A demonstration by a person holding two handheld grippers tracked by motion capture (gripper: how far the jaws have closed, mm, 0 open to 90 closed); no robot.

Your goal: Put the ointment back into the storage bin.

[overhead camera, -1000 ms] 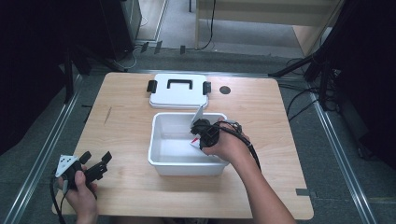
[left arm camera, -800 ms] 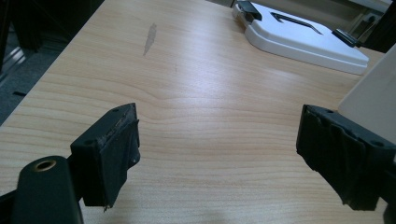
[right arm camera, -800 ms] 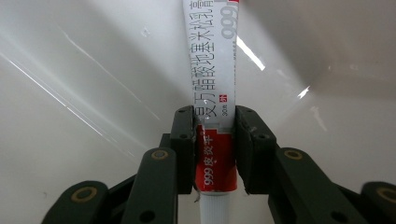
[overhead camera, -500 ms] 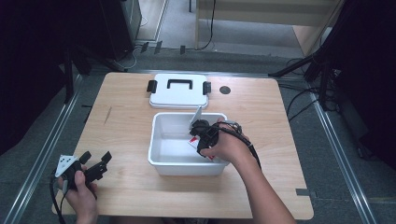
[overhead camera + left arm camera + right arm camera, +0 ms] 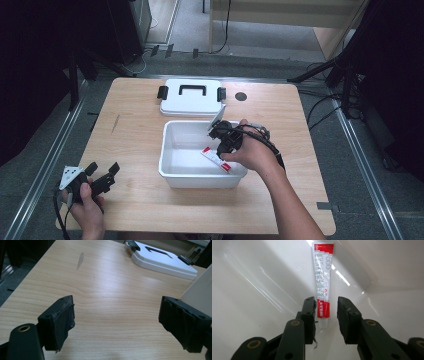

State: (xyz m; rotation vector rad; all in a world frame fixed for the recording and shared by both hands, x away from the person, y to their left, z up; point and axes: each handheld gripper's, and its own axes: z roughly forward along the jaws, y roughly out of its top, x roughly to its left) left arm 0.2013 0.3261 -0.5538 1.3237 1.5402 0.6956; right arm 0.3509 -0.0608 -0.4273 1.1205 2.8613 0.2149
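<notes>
**Tube lay in bin beneath narrowed gripper**

A red-and-white tube (image 5: 323, 282) lay flat on the floor of a white bin (image 5: 172, 170) at the worktop's (image 5: 140, 125) centre. The right gripper (image 5: 325, 312) hung over the tube's cap end, its jaws having just been closing to a narrow gap; the tube lay beneath it, unclamped. At seven o'clock the left gripper (image 5: 117, 322) rested with jaws wide apart on nothing. The bin's lid (image 5: 191, 98) sat at twelve o'clock.
</notes>
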